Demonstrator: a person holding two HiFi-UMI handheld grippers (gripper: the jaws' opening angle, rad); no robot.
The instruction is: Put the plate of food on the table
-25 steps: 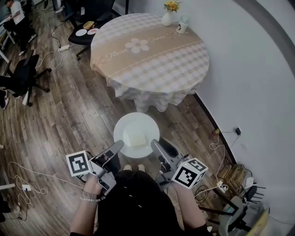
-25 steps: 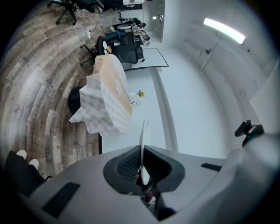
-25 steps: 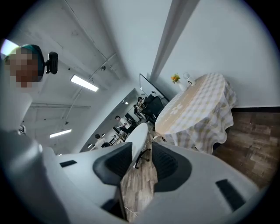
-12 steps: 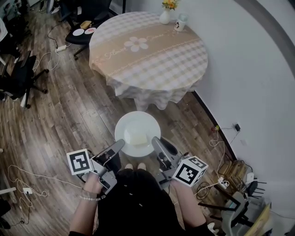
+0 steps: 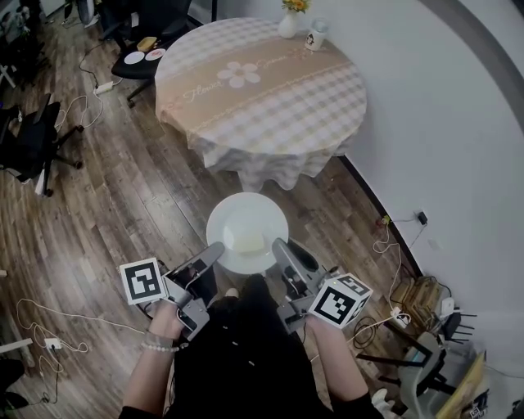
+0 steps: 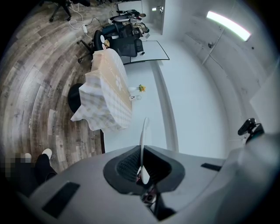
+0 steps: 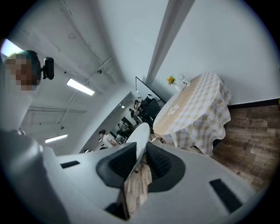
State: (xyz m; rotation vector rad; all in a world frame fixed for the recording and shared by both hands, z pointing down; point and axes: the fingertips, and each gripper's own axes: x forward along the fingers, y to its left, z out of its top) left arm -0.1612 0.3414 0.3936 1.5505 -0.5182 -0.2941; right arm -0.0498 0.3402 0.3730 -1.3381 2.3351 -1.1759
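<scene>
A: What is laid out, taken from the largest thing down?
B: A wooden floor [image 5: 115,204] is seen across most of the head view. A round, check-topped table [image 5: 270,106] is stood on it at 12 o'clock of the frame.

A: And where is the plate found?
B: The plate [image 5: 246,214] is held in the air above the floor. It is placed at 6 o'clock from the table and well apart from it, so it is not yet set down.

A: How is it held?
B: Its rim is clamped at 8 o'clock by the left gripper [image 5: 215,249], whose jaws are pressed together on the thin edge. At 4 o'clock the rim is taken by the right gripper [image 5: 279,245]. Its jaws have just been closing, and the rim is seen gripped between its pads.

A: What is carried on it?
B: A pale block of food [image 5: 244,240] is laid just toward 6 o'clock of the plate's centre.

A: Is anything smaller seen?
B: A vase [image 5: 288,23] of yellow flowers and a cup [image 5: 317,37] are placed near each other at the table's 1 o'clock edge.
</scene>
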